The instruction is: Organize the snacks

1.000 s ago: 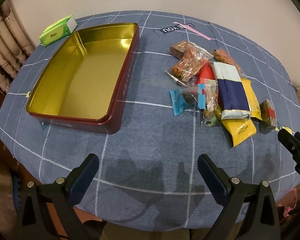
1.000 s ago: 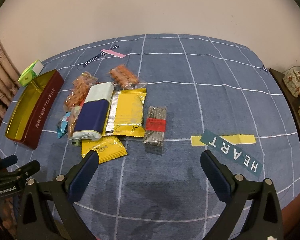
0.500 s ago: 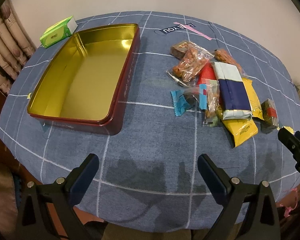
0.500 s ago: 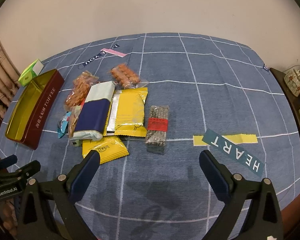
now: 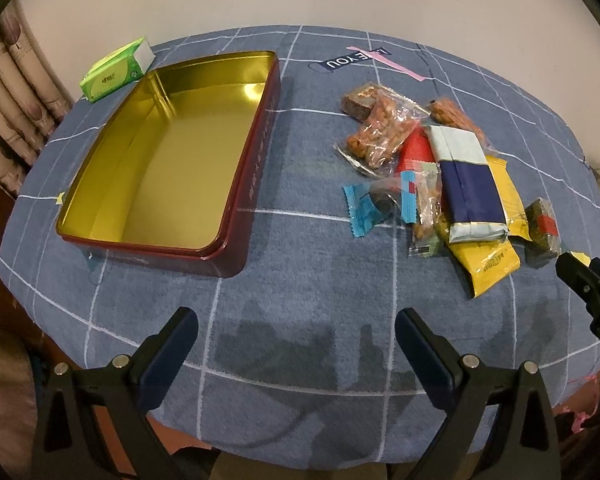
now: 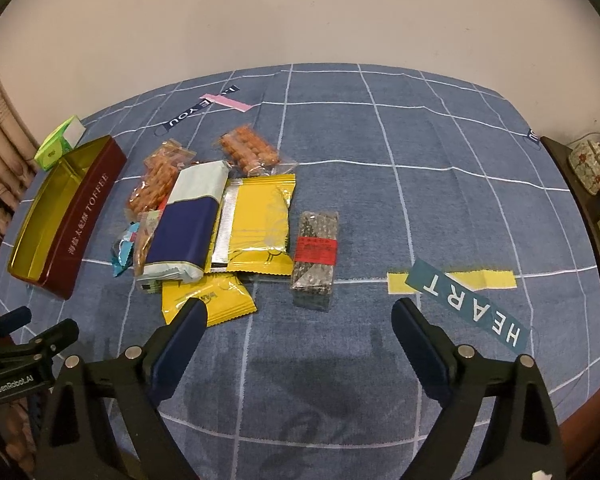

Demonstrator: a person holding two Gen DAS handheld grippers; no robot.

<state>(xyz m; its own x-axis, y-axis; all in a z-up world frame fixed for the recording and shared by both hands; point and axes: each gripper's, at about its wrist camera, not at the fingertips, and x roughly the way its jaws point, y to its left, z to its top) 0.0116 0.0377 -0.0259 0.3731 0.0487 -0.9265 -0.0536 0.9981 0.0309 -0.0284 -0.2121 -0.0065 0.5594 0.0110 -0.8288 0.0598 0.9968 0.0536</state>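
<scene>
Snacks sit in a loose heap toward the right edge of the blue checked tablecloth in the left wrist view, well apart from the open gold-lined tin by the left edge. Green tissue pack is at the far left corner. Left gripper hangs wide open over bare cloth, holding nothing.

Right wrist view: right gripper is open too, jaws have just been closing a bit, nothing between them. Its left finger overlaps the small yellow packet at the heap's near side. Dark seed bar lies just right of the heap.
</scene>
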